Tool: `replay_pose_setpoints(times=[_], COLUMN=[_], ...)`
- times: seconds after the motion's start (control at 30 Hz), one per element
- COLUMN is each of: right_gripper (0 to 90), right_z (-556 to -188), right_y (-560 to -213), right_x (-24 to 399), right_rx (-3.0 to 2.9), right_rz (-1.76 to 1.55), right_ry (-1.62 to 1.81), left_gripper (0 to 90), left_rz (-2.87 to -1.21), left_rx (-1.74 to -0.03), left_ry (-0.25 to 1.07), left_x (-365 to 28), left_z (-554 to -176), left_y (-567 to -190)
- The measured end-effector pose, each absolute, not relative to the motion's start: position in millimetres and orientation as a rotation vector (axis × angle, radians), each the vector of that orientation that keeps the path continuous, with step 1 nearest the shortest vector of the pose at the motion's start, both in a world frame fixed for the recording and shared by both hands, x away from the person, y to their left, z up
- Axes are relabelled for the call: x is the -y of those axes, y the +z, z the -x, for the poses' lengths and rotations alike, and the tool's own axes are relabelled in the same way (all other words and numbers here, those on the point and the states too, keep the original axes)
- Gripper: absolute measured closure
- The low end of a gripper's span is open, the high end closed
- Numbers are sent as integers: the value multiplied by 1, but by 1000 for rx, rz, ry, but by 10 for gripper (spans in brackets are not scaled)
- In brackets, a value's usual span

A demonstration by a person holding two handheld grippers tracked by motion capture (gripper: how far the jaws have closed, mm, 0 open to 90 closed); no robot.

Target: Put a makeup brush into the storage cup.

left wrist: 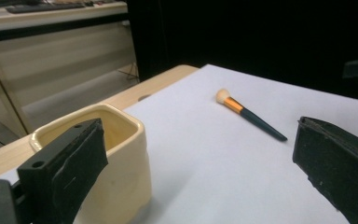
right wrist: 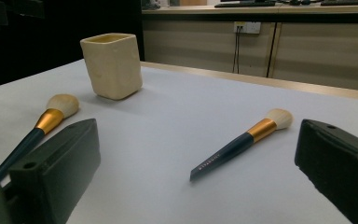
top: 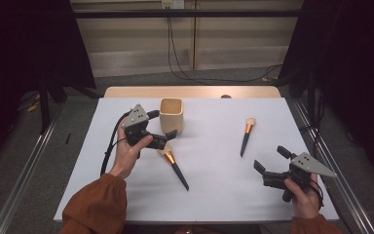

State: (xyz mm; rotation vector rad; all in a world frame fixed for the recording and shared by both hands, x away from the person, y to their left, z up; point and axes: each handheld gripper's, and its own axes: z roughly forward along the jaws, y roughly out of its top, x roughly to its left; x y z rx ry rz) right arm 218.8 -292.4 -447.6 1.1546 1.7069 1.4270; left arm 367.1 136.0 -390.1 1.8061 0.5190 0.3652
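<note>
High view first: a white-topped table (top: 209,195) carries a cream square cup (top: 171,115) toward the far side, left of centre, and two makeup brushes lying flat. One brush (top: 174,165) lies near the middle, pale bristle head toward the cup, dark handle running toward the person. The other brush (top: 246,136) lies well apart to the right, bristles pointing away, handle slanting back toward the near edge.

Over on the left, the left gripper (top: 168,137) is held in the person's left hand (top: 128,153), just in front of the cup, its jaws spread wide with nothing between them, one jaw right beside the cup's near wall and the nearer brush's head close under it. A rust-orange sleeve (top: 95,204) comes in at the bottom left.

Left gripper view now: both black jaws stand far apart, the cup (left wrist: 116,172) close behind the left jaw, and the far brush (left wrist: 249,114) lying on the white surface beyond.

On the right, the right gripper (top: 271,161) is in the right hand (top: 304,195) near the table's right front corner, jaws parted and empty.

Right gripper view confirms it: jaws wide apart, one brush (right wrist: 242,142) lying between them farther out, the second brush (right wrist: 39,128) at the left passing behind the left jaw, and the cup (right wrist: 113,64) upright beyond.
</note>
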Motion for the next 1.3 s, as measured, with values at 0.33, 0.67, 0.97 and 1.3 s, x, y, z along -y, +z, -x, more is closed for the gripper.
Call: replay_pose_setpoints(times=[0.33,0.67,0.97,1.3], right_gripper=[0,0,0,0], right_z=[-219,-219,-219,-219], right_y=[-447,-447,-448,-448], right_x=[292,292,292,291], right_rx=[-1707,-1711,-1715,-1725], right_rz=[-1154,-1153,-1156,-1151], right_ry=[1430,1431,1433,1425], left_gripper=[34,34,42,49], left_rz=[-1973,-2131,-2314,-2532], left_rx=[-427,-370,-329,-343], left_ry=[264,218,177,100], left_x=[-125,-119,-117,-121], left_z=[-372,-375,-377,-379], left_y=[-388,-388,-390,-398])
